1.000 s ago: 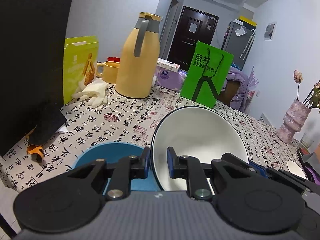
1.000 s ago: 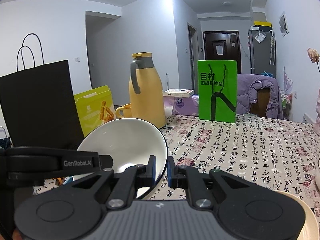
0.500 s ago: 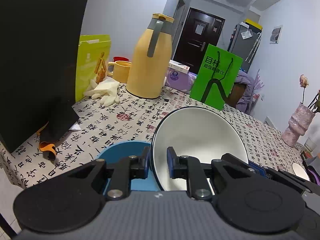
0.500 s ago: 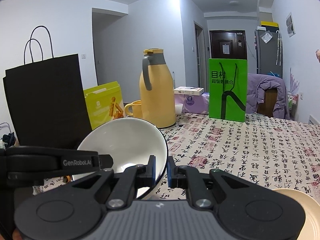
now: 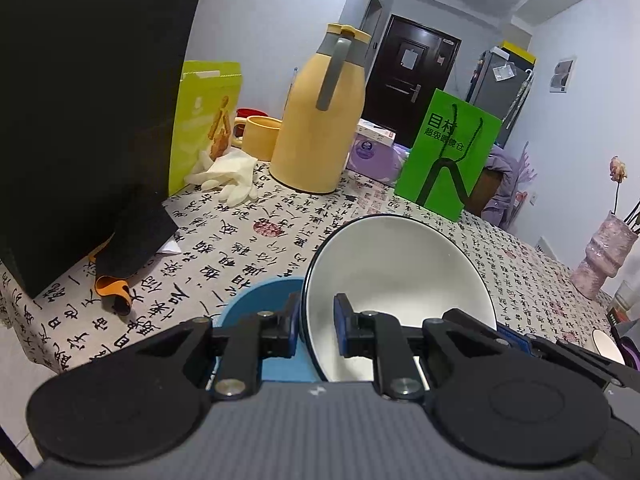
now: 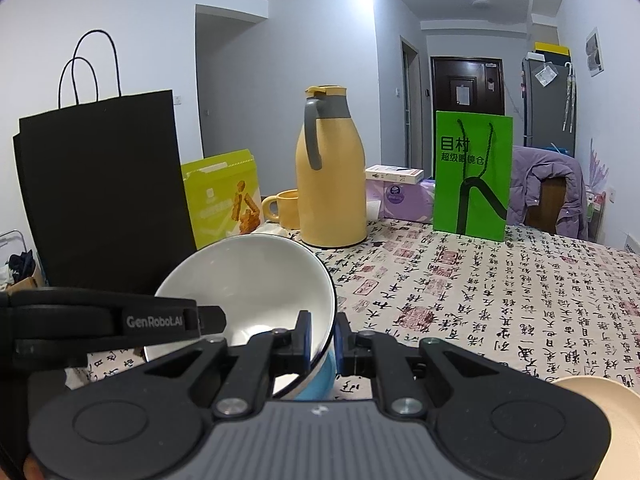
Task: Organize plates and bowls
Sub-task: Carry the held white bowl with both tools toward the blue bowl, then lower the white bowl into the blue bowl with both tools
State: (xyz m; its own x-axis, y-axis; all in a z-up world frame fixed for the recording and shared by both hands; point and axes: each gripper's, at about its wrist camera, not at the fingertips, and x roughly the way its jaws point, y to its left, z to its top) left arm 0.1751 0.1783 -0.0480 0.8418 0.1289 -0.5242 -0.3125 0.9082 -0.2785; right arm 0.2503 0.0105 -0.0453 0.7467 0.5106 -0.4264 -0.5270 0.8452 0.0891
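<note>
A white bowl (image 5: pixel 396 276) with a dark rim is tilted up on edge, held from both sides. My left gripper (image 5: pixel 318 332) is shut on its left rim. My right gripper (image 6: pixel 322 340) is shut on the opposite rim of the white bowl (image 6: pixel 248 280). A blue dish (image 5: pixel 260 300) lies on the patterned tablecloth just under and left of the bowl; the blue dish (image 6: pixel 322 376) also shows below the bowl's rim in the right wrist view. Whether bowl and dish touch, I cannot tell.
A black paper bag (image 5: pixel 80 120) stands close on the left, with an orange item (image 5: pixel 114 288) at its foot. Behind stand a yellow jug (image 5: pixel 320 120), yellow mug (image 5: pixel 260 136), gloves (image 5: pixel 228 176), green bag (image 5: pixel 448 160). A pink vase (image 5: pixel 600 256) and cream plate (image 6: pixel 608 404) lie to the right.
Both grippers have carried the white bowl a little to the left, nearer the black bag. Their hold on the rim is the same.
</note>
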